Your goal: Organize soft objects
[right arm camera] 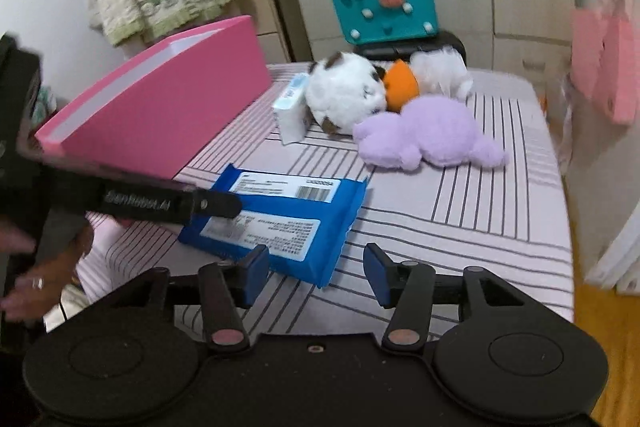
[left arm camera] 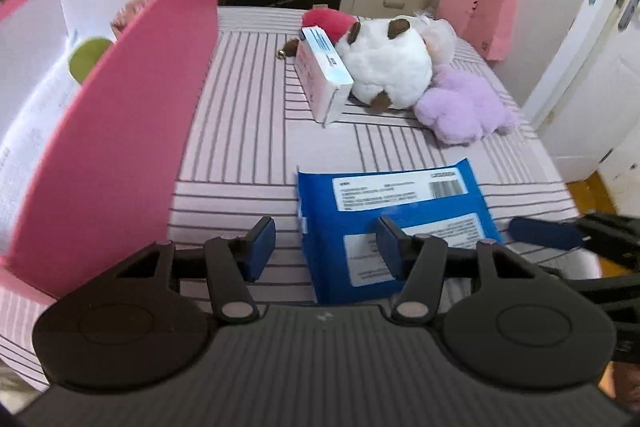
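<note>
On the striped sheet lies the blue plastic wipes pack, between my left gripper pads — both it and my right gripper gape, holding nothing. Risk: slick film slips out. Label txt too blurred; only a barcode shows.
</note>
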